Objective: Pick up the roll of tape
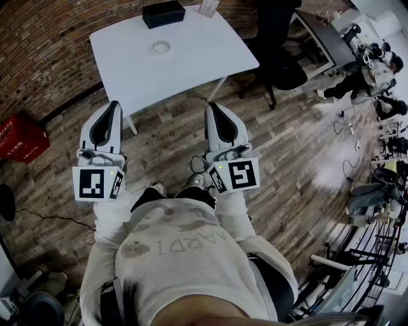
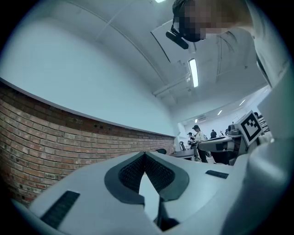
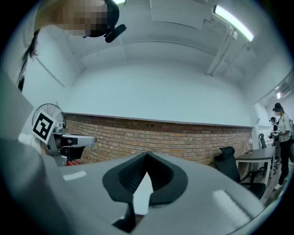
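roll of tape (image 1: pixel 161 46) | pale ring | flat | on white table (image 1: pixel 210 57)

Tiny ring (image 1: pixel 161 46), perhaps tape roll

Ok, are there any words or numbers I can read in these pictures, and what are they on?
"ARD1", roughly: faint grey print on the person's white top; not certain.
Marker squares on the left gripper and right gripper: patterns, no words.
Card at the table's far edge: too small to read.
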Action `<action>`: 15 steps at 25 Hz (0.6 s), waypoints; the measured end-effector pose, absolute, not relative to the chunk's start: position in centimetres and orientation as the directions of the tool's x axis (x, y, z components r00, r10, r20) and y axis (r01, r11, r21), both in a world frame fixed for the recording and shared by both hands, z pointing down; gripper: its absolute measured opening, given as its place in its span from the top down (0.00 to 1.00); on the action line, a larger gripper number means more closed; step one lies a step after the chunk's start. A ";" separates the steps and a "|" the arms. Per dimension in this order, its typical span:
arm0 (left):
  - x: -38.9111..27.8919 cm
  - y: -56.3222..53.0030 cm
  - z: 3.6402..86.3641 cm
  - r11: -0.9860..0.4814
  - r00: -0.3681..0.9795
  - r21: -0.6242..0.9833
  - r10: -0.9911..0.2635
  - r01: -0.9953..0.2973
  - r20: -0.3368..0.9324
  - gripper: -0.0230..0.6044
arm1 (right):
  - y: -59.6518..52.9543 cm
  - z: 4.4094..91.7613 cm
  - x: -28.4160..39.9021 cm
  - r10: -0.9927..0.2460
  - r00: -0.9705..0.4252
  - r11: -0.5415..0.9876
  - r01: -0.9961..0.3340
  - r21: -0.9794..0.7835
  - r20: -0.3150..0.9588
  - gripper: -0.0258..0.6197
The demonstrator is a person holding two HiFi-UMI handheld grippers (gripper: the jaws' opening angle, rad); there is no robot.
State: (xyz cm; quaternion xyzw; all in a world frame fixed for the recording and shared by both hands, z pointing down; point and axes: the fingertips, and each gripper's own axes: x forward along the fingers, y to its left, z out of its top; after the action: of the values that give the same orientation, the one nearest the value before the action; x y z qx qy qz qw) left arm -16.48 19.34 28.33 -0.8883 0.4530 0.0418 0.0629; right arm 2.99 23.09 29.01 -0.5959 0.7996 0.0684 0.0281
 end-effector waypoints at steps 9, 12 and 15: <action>-16.4 19.3 28.3 -0.588 0.593 -0.074 -0.795 -0.805 -0.133 0.95 | 23.2 29.0 2.5 -0.948 -0.293 0.285 -0.955 0.081 -0.125 0.94; -16.6 19.3 28.0 -0.588 0.593 -0.077 -0.793 -0.805 -0.142 0.95 | 23.2 28.9 2.3 -0.947 -0.295 0.286 -0.955 0.084 -0.130 0.94; -16.9 19.4 27.7 -0.587 0.591 -0.074 -0.793 -0.806 -0.151 0.95 | 23.3 28.6 2.2 -0.947 -0.289 0.280 -0.957 0.080 -0.137 0.94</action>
State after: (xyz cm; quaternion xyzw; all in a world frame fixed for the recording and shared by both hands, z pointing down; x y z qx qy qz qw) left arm -16.85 19.42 27.67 -0.8893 0.4495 0.0507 0.0672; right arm 2.24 23.31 28.58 -0.5953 0.7995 0.0732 0.0310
